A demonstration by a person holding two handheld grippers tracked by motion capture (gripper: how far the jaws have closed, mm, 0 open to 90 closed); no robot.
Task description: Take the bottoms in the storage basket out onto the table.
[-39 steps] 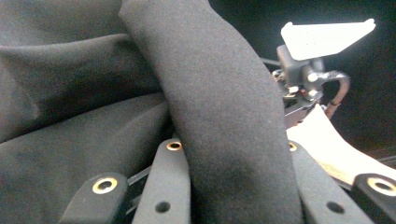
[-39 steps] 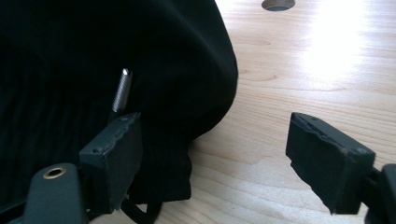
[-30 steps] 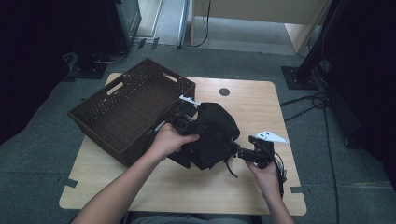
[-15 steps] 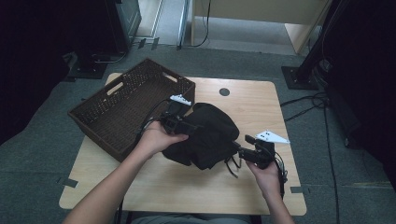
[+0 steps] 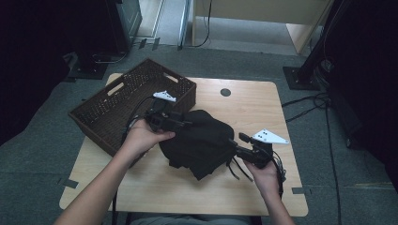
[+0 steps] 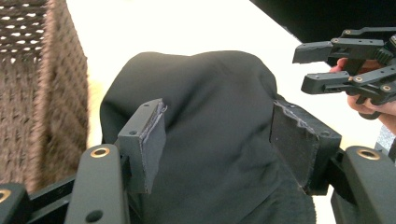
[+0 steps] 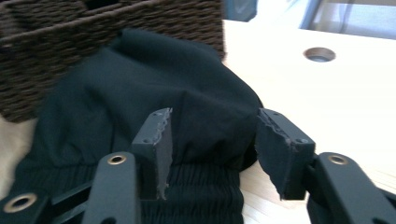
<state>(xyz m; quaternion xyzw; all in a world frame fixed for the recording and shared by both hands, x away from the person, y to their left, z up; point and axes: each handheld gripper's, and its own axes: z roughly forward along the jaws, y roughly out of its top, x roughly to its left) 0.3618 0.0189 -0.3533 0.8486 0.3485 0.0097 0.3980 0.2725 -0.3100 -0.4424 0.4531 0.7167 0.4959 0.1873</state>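
Left tongs (image 6: pixel 217 140) parted astride black garment (image 6: pixel 210 112), wicker basket (image 6: pixel 42 93) beside

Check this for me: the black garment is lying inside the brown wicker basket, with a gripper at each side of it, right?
Not quite. The black garment lies on the wooden table beside the wicker basket, not inside it, as the high view shows. The rest holds: the left gripper is at its left side and the right gripper at its right.

From my high view the room is dim, its corners at 10 and 2 o'clock nearly black. In my gripper views the surface (image 6: pixel 196 23) blows out white toward 12 o'clock, and the basket (image 6: pixel 42 93) blurs softly.
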